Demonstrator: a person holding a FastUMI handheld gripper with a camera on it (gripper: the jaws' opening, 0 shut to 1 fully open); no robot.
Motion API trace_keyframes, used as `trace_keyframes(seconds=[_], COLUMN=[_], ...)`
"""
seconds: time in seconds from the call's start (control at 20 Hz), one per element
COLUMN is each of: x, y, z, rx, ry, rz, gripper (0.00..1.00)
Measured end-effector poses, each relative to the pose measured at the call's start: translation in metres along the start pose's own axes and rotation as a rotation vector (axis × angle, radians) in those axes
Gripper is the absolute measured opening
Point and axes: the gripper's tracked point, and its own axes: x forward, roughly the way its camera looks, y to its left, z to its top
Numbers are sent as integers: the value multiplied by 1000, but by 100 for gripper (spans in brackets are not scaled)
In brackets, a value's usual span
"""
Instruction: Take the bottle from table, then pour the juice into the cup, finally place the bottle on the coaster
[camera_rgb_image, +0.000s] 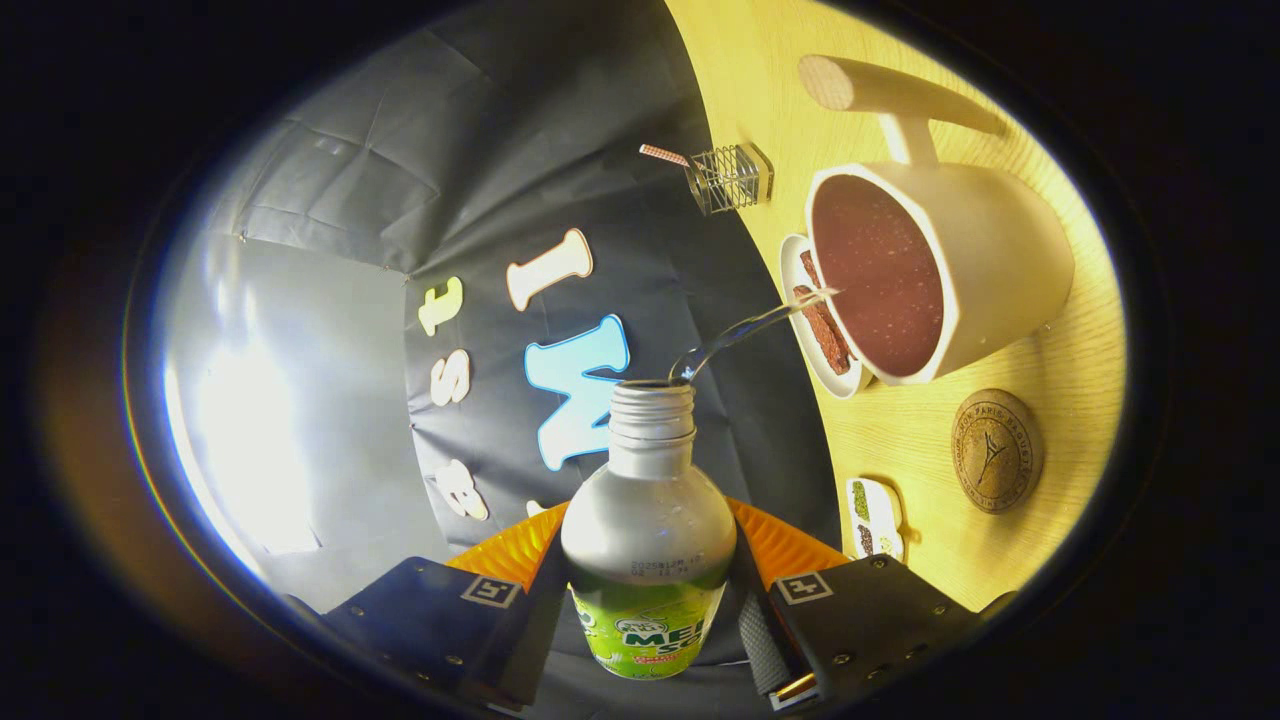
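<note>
My gripper (648, 600) is shut on a silver bottle (648, 520) with a green label, held by its body between both fingers. The bottle is tipped over on its side relative to the wooden table (900, 440), its open threaded neck pointing at the cup. A thin clear stream (750, 325) runs from the mouth into a white cup (985, 265) with a long handle and a dark reddish inside. A round cork coaster (997, 450) lies bare on the table beside the cup, closer to my fingers.
A small white plate (797, 265) with brown bars sits next to the cup. A little wire basket (728, 178) stands beyond it. A small white dish (873, 517) with green and dark bits lies near my right finger. The dark cloth wall is behind the bottle.
</note>
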Motion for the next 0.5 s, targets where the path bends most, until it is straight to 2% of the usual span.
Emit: trace_keyframes(seconds=[0.5], x=[2], y=[2], z=[9], rx=[55], ry=[-42], rz=[-17], gripper=[77])
